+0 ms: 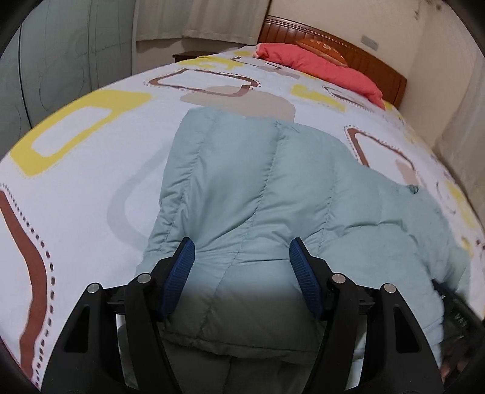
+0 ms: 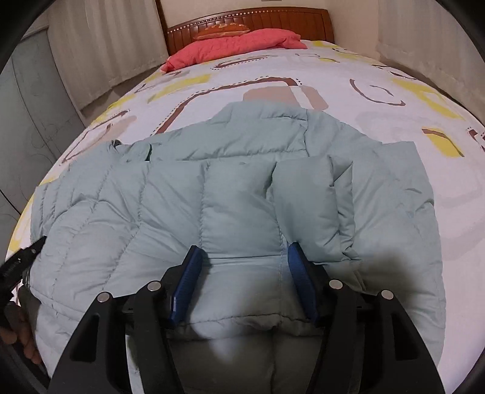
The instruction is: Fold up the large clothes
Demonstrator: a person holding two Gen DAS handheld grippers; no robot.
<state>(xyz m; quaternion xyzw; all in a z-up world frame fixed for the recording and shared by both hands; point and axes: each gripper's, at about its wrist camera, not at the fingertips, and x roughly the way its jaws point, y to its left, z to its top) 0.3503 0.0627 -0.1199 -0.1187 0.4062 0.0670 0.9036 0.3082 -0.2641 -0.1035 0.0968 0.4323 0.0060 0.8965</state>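
1. Left wrist view: the left gripper (image 1: pixel 241 251) is tilted down over the near hem of the pale green puffer jacket (image 1: pixel 257 188), jaws spread. The blue pads (image 1: pixel 182 266) stand either side of a quilted panel without pinching it; nothing is grasped.
2. Right wrist view: the right gripper (image 2: pixel 242 257) is likewise released, jaws apart over the jacket (image 2: pixel 212 194) near its hem. Whether its pads brush the fabric cannot be told.
3. Location: the jacket lies spread on the patterned bed cover (image 1: pixel 75 194), collar towards the red pillow (image 2: pixel 230 45) and wooden headboard (image 2: pixel 272 18), one sleeve folded across the body.
4. Risk, judged: the padded shell is thick and slippery. A shallow bite may catch only the top layer, so the hem would slip out on lifting.
5. Risk, judged: uneven lifting by the two grippers could skew the fold or disturb the folded sleeve.
6. Risk, judged: closing too deep may snag the bed cover beneath.
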